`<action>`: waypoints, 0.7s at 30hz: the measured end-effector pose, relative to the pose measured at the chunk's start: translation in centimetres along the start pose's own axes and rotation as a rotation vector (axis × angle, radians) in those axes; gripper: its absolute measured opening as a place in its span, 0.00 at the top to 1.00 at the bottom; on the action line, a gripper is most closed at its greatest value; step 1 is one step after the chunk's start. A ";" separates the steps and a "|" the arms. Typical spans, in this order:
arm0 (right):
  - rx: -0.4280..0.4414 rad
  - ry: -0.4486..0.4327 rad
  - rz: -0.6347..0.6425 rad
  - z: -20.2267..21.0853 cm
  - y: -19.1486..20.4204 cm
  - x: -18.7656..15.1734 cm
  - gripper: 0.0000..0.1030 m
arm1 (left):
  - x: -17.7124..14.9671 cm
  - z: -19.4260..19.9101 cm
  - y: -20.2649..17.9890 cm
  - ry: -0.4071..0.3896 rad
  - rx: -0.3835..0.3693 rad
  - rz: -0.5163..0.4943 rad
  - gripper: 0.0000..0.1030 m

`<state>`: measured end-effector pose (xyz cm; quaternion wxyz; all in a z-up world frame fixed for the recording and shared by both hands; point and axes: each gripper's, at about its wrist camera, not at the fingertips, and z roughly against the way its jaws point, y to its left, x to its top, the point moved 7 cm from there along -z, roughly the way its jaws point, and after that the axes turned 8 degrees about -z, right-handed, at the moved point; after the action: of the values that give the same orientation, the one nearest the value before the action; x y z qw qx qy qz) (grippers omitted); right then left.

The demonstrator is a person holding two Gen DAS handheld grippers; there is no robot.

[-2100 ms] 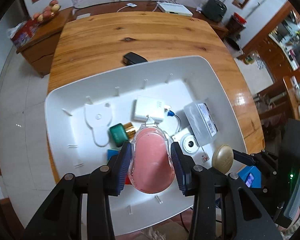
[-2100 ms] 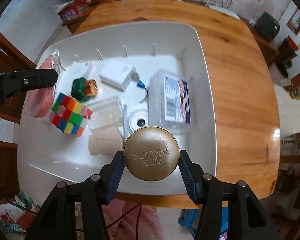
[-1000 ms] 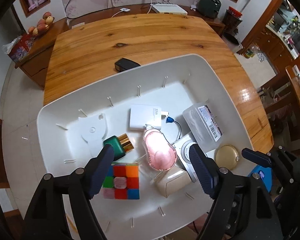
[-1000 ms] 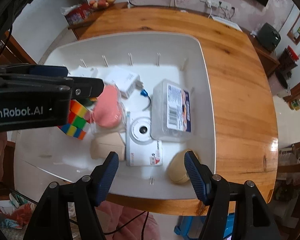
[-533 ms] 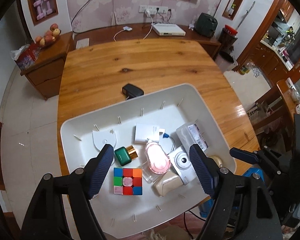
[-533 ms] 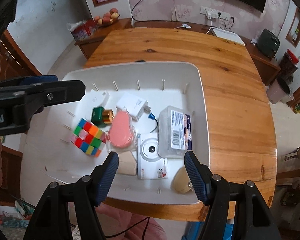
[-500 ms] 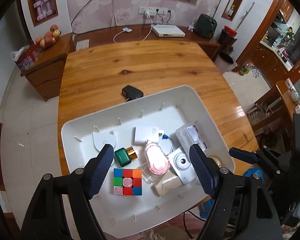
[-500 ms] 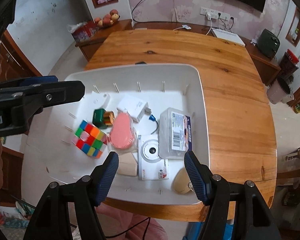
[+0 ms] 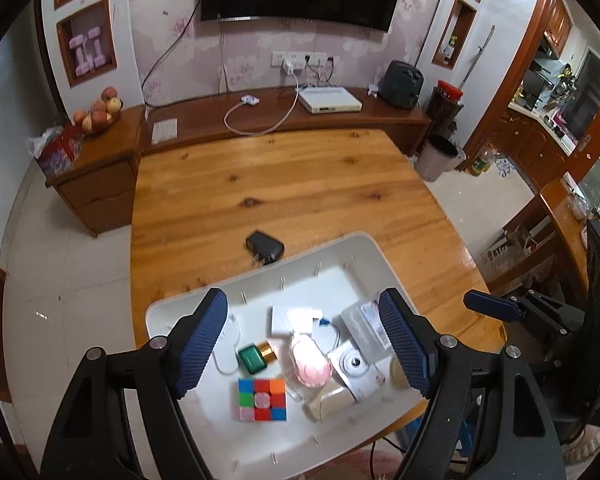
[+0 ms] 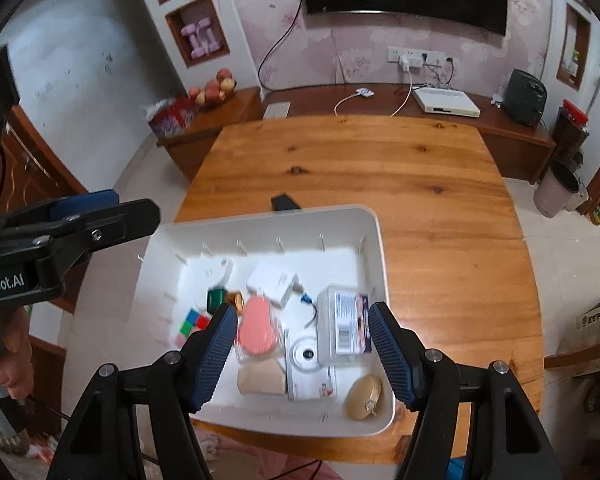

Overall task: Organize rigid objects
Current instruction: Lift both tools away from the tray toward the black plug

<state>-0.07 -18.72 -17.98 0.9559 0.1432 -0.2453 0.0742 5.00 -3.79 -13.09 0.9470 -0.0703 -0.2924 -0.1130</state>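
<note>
Progress appears far along: nearly all the rigid objects are gathered inside the white bin (image 10: pixel 380 264) on the wooden table (image 10: pixel 440 184). Within the bin, a Rubik's cube (image 9: pixel 262 399) is seen toward its near left part, a green bottle with a gold cap (image 9: pixel 256 357) just behind the cube, and a pink oval case (image 10: pixel 257 329) near the bin's middle. A white adapter (image 10: pixel 274 279) lies toward the bin's far wall, a clear lidded box with a barcode label (image 10: pixel 345 326) along its right wall, a white disc-faced box (image 10: pixel 309 364) beside that, a beige block (image 10: pixel 260 379) toward the near wall, and a round gold compact (image 10: pixel 364 397) in the near right corner.

Only one item is judged left over: a small black charger (image 9: pixel 265 246), resting on the table just outside the bin's far wall.

Both tools are held above the bin with nothing between their pads. The left gripper (image 9: pixel 304 346) is spread wide and empty; the right gripper (image 10: pixel 305 356) likewise.

Several things cannot be made out. The cube is partly covered by the right gripper's left finger in the right wrist view, and the compact is half hidden behind a finger in the left wrist view. The flat white shape (image 10: pixel 216 272) near the bin's far left cannot be identified. The charger is largely cut off by the bin's rim in the right wrist view.
</note>
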 end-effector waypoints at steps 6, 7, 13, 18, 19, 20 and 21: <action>0.019 -0.018 -0.063 0.3 -0.8 3.2 0.33 | 2.5 0.7 1.2 -0.039 0.019 -0.010 0.19; 0.018 -0.022 -0.073 0.3 -1.0 3.9 0.33 | 2.8 0.8 1.5 -0.044 0.021 -0.007 0.19; 0.015 -0.054 -0.090 0.3 -1.3 7.7 0.33 | 4.9 0.4 4.1 -0.050 0.050 0.020 0.19; 0.010 -0.071 -0.067 -0.2 -0.6 11.1 0.33 | 6.5 -0.2 6.4 -0.053 0.071 0.062 0.19; 0.010 -0.071 -0.060 -0.4 -0.5 11.6 0.33 | 6.8 -0.3 6.8 -0.053 0.076 0.068 0.19; 0.009 -0.071 -0.053 -0.6 -0.2 12.1 0.33 | 7.1 -0.5 7.2 -0.053 0.080 0.074 0.19; 0.008 -0.070 -0.045 -1.0 0.0 12.9 0.33 | 7.4 -0.7 7.6 -0.052 0.083 0.079 0.19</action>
<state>11.60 -17.51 -12.51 0.9477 0.1550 -0.2749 0.0486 13.25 2.07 -9.98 0.9449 -0.0454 -0.3185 -0.0612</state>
